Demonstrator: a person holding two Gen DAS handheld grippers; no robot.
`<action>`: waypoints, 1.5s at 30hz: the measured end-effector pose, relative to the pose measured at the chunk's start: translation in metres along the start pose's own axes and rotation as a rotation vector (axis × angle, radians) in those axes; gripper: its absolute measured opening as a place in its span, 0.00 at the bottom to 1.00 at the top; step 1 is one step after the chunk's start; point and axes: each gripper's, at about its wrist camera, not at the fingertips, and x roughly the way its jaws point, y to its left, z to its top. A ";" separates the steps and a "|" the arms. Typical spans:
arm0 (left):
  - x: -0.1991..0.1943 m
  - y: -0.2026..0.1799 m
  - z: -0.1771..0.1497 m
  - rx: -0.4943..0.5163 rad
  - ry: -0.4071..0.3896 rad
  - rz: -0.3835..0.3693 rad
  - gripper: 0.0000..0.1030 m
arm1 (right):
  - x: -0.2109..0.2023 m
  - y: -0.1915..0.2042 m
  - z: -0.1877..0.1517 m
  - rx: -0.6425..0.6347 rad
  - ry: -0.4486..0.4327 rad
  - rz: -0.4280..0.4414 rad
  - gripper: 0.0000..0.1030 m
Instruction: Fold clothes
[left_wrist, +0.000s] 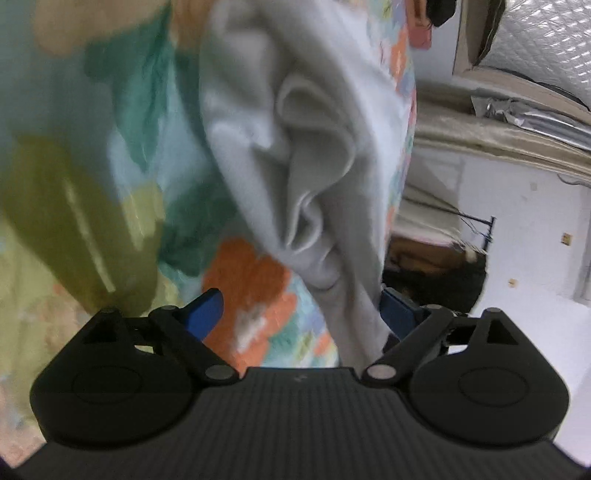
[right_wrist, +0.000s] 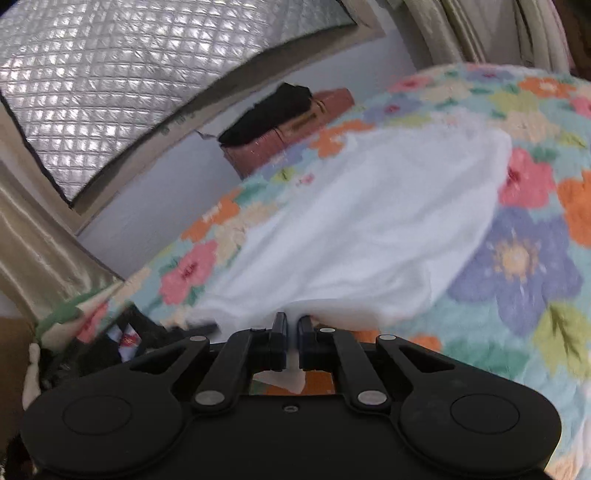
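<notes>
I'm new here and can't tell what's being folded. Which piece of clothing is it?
Find the flowered bedspread covering the bed. Lying across it is a plain white garment, its near edge pinched in the right gripper. It is the only unpatterned cloth on that bright floral cover.

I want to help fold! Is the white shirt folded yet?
Not yet. The white garment lies loosely bunched on the flowery blanket, its edge pinched by the right gripper.

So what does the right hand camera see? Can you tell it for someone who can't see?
The right gripper is pinched shut on the edge of a white garment, which lies spread over a bright flowered blanket. Behind the bed are a pale wall and a shiny silver quilted sheet.
</notes>
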 end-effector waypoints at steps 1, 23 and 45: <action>0.000 0.001 0.002 -0.011 -0.026 0.001 0.89 | -0.001 0.002 0.002 -0.002 0.000 0.004 0.08; 0.001 -0.048 0.037 0.296 -0.157 0.181 0.22 | -0.008 -0.037 -0.027 0.165 0.041 0.058 0.12; 0.005 -0.061 0.033 0.596 -0.067 0.353 0.69 | 0.027 -0.057 -0.070 0.338 0.156 0.019 0.20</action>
